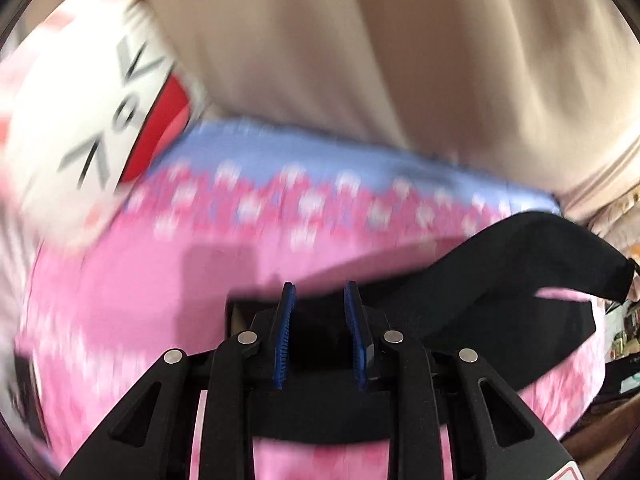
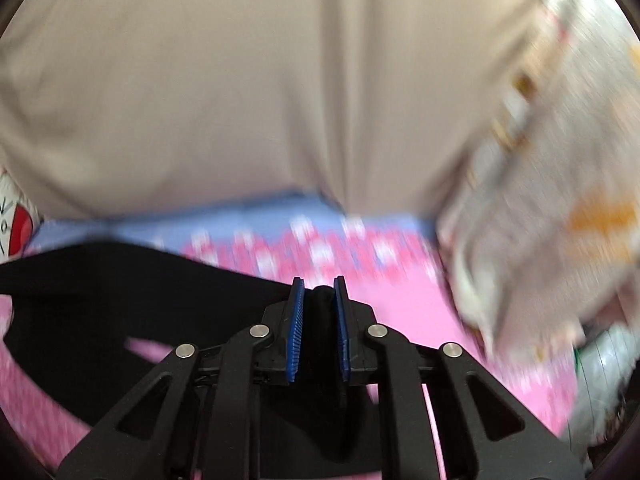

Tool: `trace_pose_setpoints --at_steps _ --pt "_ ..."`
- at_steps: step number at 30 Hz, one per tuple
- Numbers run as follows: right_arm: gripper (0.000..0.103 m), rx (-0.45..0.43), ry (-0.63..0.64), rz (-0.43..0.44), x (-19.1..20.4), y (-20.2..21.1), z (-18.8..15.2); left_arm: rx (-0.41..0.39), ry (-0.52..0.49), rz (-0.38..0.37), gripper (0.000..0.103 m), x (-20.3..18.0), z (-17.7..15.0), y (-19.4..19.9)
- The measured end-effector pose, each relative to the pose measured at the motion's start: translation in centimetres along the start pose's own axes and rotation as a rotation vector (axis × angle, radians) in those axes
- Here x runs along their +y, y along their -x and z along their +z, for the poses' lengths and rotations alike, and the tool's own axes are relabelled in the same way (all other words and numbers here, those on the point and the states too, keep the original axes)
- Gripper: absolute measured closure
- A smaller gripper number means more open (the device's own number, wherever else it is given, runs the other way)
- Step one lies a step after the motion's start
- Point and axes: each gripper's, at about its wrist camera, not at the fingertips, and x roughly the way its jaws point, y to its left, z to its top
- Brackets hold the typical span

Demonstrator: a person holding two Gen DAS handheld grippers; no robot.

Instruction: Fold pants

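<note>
The black pants point(image 1: 520, 280) hang between my two grippers above a pink patterned bed cover point(image 1: 200, 264). In the left wrist view my left gripper point(image 1: 320, 292) is shut on black pants fabric between its blue pads, and the cloth stretches off to the right. In the right wrist view my right gripper point(image 2: 319, 286) is shut on a bunched fold of the black pants point(image 2: 100, 280), which stretch off to the left. Both views are blurred by motion.
A beige curtain or wall point(image 2: 240, 80) fills the background. A white pillow with black letters and a red patch point(image 1: 100, 120) lies at the left. A pale patterned cloth or bag point(image 2: 560, 160) sits at the right by the bed's edge.
</note>
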Motion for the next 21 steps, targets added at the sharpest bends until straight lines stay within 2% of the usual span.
trace_pose_setpoints --at_steps 3,5,7,8,9,12,14,15,17,18,19,21 --pt "0.089 0.139 -0.028 -0.05 -2.6 -1.8 -5.7 0.093 0.007 0.083 0.08 1.6 -5.4 -1.9" --pt "0.089 0.23 -0.073 -0.076 -3.9 -4.5 -9.6 0.161 0.034 0.132 0.08 2.8 -8.7 -4.2" --pt "0.089 0.291 -0.119 -0.102 -5.1 -5.6 -12.7 0.232 0.08 0.148 0.083 3.9 -11.9 -6.5" --pt "0.089 0.309 -0.14 -0.111 -5.4 -6.0 -14.2 0.249 0.08 0.171 0.097 4.0 -12.8 -6.8" --pt "0.088 0.324 -0.167 -0.119 -5.7 -6.3 -15.3 0.258 0.074 0.197 0.103 4.1 -13.4 -7.4" --pt "0.082 0.302 -0.249 -0.106 -6.4 -5.5 -15.9 0.211 0.138 0.184 0.101 4.9 -13.5 -6.7" --pt "0.078 0.276 -0.285 -0.099 -6.7 -4.7 -15.7 0.205 0.131 0.207 0.095 4.9 -13.2 -5.7" --pt "0.062 0.255 -0.289 -0.103 -6.7 -3.8 -15.4 0.199 0.115 0.226 0.091 4.8 -13.0 -5.2" --pt "0.046 0.2 -0.305 -0.155 -7.0 -1.2 -15.1 0.173 0.081 0.286 0.07 4.4 -12.5 -3.3" --pt "0.042 0.177 -0.327 -0.164 -7.4 -0.2 -15.1 0.152 0.07 0.325 0.048 4.3 -12.3 -2.6" --pt "0.042 0.15 -0.366 -0.168 -8.0 1.1 -15.3 0.107 0.062 0.38 0.033 4.1 -12.0 -1.1" --pt "0.042 0.116 -0.43 -0.186 -9.1 2.7 -15.3 0.04 0.085 0.435 0.031 4.8 -11.3 0.5"
